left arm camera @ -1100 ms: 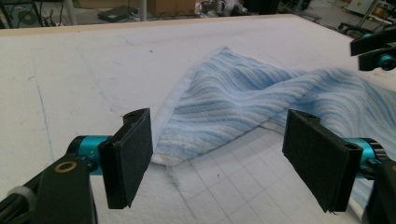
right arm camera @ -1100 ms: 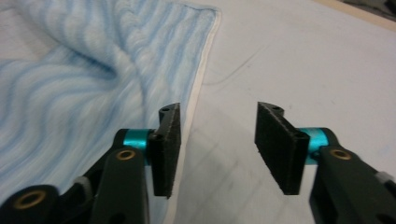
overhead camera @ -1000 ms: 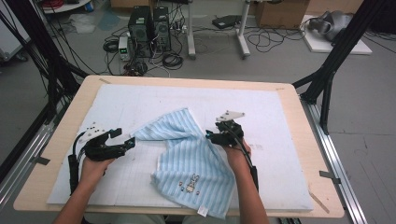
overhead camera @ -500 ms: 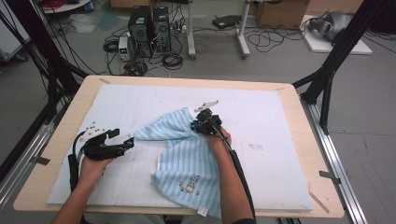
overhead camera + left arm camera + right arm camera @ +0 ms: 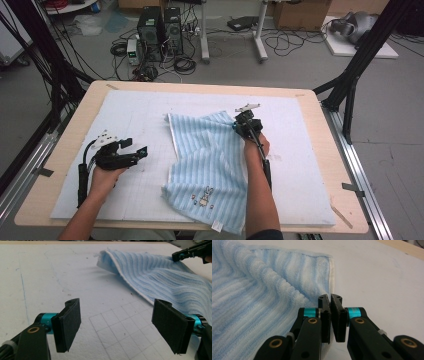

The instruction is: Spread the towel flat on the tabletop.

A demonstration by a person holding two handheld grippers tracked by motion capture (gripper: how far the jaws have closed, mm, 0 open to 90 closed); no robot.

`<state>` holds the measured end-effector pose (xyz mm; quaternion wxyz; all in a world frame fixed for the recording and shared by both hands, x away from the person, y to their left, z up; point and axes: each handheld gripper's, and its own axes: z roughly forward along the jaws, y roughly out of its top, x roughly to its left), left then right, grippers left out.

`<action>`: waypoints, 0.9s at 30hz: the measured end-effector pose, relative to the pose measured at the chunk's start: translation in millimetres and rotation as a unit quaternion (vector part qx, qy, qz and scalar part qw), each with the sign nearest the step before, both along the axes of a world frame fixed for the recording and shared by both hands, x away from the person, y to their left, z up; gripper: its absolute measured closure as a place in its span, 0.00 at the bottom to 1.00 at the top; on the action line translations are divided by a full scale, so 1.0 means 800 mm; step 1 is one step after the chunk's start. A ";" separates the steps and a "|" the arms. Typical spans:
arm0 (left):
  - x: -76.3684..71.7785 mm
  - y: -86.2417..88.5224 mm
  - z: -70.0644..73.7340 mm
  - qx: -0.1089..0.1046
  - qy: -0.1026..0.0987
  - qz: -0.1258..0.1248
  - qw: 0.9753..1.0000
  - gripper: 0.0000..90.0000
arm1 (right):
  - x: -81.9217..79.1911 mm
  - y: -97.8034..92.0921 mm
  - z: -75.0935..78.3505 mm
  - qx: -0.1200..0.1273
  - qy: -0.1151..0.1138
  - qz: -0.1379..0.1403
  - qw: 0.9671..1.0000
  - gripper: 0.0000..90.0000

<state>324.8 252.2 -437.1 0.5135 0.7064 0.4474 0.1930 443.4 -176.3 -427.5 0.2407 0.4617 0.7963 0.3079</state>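
On the left, I am holding my left gripper [image 5: 141, 151] just above the white mat [image 5: 135, 120], its jaws spread wide with nothing between them, near the towel's left edge but not touching it. The blue striped towel [image 5: 207, 160] is lying rumpled at the middle of the mat, its near end hanging over the front edge. At its far right corner, my right gripper [image 5: 330, 300] is pinching the towel's edge, jaws pressed together on the fabric.
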 end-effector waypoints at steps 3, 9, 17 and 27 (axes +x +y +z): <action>0.001 0.000 0.000 0.001 0.001 0.000 1.000 0.26 | -0.001 -0.012 -0.001 -0.006 -0.005 -0.027 1.000 0.96; 0.005 -0.012 0.009 0.019 0.004 -0.021 1.000 0.27 | -0.006 -0.026 0.005 -0.032 -0.029 -0.088 0.995 0.95; 0.018 -0.050 0.015 0.011 0.009 -0.065 0.998 0.32 | -0.028 -0.033 0.018 0.008 -0.061 -0.077 0.995 0.55; 0.036 -0.106 0.013 0.023 0.011 -0.101 0.995 0.38 | -0.100 -0.066 0.025 0.045 -0.094 -0.050 0.993 0.37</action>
